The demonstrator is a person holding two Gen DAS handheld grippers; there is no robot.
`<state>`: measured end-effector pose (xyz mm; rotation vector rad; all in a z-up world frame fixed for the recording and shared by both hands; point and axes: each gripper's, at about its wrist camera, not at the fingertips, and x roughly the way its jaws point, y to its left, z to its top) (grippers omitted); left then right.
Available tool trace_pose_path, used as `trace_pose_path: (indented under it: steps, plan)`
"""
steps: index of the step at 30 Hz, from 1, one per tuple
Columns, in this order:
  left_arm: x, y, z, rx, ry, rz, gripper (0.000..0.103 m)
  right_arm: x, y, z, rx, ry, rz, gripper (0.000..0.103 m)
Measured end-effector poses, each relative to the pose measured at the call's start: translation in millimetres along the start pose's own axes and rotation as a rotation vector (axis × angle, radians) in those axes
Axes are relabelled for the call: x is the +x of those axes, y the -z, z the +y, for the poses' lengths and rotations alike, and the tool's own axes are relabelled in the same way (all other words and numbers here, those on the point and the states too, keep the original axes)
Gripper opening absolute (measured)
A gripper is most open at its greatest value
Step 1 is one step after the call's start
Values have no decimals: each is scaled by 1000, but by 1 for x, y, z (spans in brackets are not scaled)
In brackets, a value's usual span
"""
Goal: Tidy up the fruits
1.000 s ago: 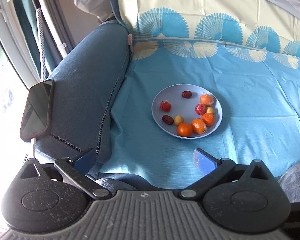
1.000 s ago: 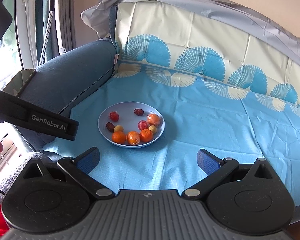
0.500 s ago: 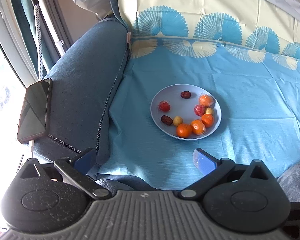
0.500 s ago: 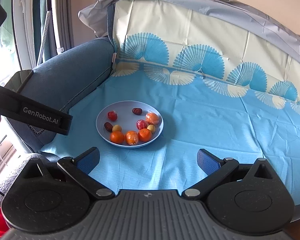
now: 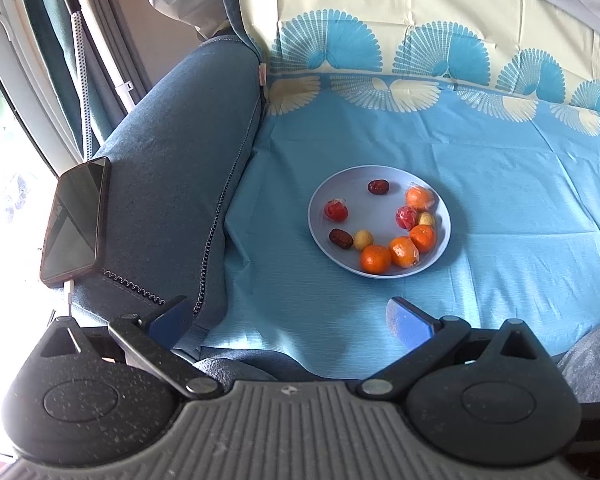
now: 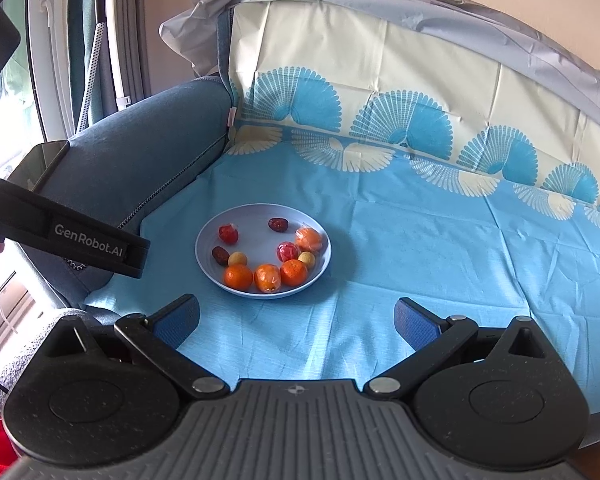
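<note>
Holding both tongs released and empty, we are hovering the left tongs [image 5: 290, 318] and right tongs [image 6: 296, 320] over bare blue cloth [image 6: 440, 248], with free room all round. Ahead of both, well apart from the fingertips, the plate [image 6: 210, 240] is carrying the fruits [image 6: 266, 276]. We are seeing a phone [image 5: 76, 220] lying on the sofa armrest [image 5: 172, 168] by the window.
</note>
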<state>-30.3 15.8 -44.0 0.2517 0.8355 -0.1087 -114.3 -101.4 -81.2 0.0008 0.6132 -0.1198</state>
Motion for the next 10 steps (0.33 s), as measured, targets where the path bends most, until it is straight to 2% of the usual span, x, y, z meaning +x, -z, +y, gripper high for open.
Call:
trace_pose_path:
  steps: [7, 10]
  plan:
    - [-3, 1, -1, 9, -21, -15, 103, -1, -2, 1, 1, -9, -7, 102]
    - [-2, 0, 1, -4, -8, -5, 103, -2, -2, 2, -4, -10, -13, 102]
